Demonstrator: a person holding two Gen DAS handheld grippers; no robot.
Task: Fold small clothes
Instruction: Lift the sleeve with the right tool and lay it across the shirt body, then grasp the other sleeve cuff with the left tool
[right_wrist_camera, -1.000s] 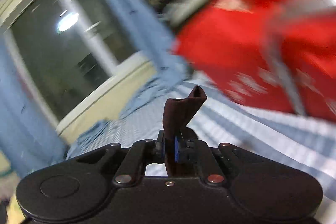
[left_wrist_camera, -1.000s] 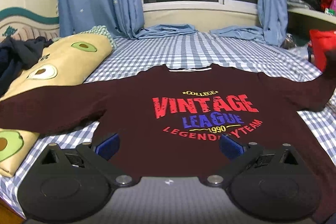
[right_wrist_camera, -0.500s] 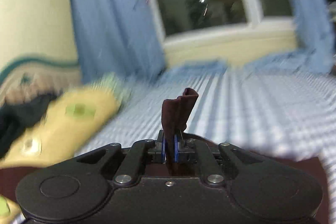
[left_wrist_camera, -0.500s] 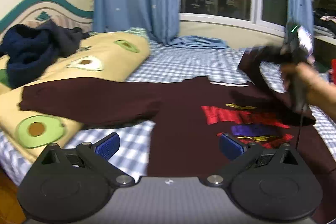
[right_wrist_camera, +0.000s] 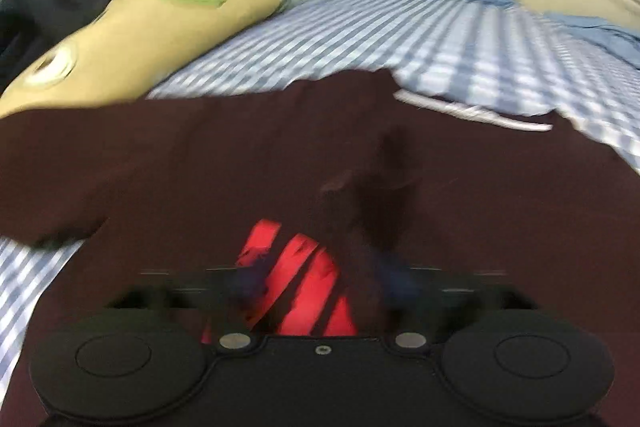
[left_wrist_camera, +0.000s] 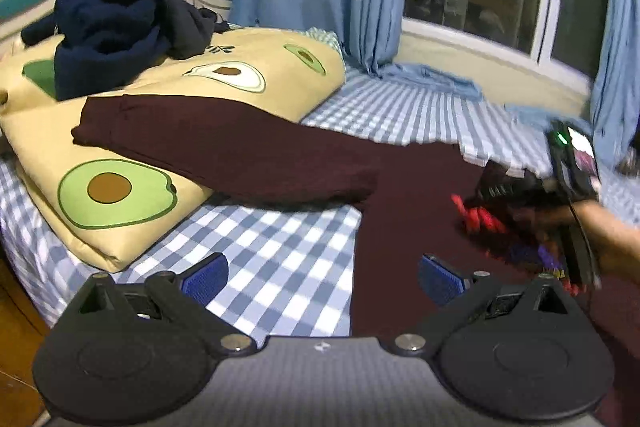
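The shirt (left_wrist_camera: 400,187) is lying across the checked bed (left_wrist_camera: 280,259), one sleeve reaching onto the pillow (left_wrist_camera: 120,195). The left gripper (left_wrist_camera: 320,275) is hovering wide apart, empty. The right gripper (right_wrist_camera: 320,287) is opening over the shirt's print, sleeve cloth slipping between its jaws.

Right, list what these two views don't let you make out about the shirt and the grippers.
- Printed lettering: right wrist view, blurred and partly under a folded-over sleeve; unreadable.
- Right gripper: jaws opening, fingers smeared by motion; contact with cloth unclear.
- Maroon shirt: left wrist view, hem hidden behind the open left gripper.
- Person's hand: cut off by the right edge.
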